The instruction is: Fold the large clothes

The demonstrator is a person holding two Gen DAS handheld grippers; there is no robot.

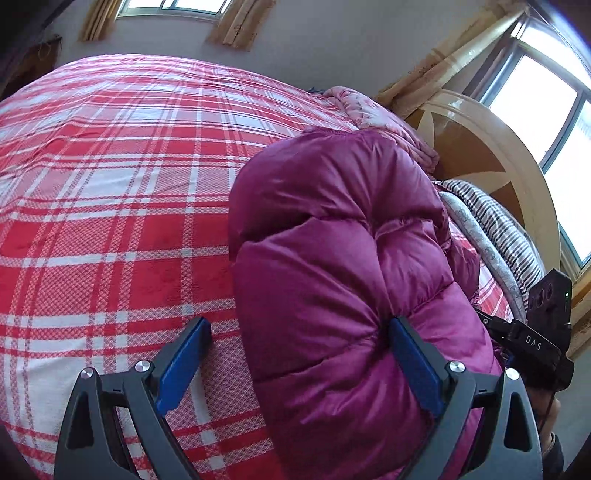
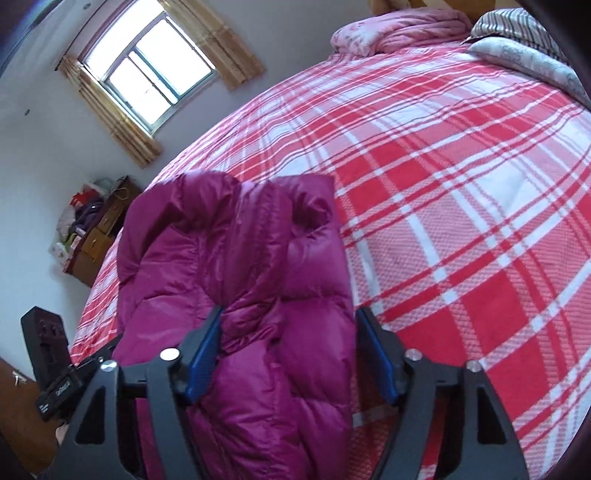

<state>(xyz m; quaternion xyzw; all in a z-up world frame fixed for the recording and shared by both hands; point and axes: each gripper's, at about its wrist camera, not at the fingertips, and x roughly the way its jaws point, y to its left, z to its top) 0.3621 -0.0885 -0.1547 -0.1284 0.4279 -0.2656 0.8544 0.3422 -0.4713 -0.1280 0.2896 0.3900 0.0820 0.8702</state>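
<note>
Magenta down jacket (image 1: 343, 258) bundled on plaid bedspread (image 1: 110, 184).

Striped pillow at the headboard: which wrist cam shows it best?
Left wrist. The striped pillow shows a long stretch there, lying against the wooden headboard behind the purple down jacket. The right wrist view catches only a piece of it at the top edge, beyond the plaid bedspread.
</note>
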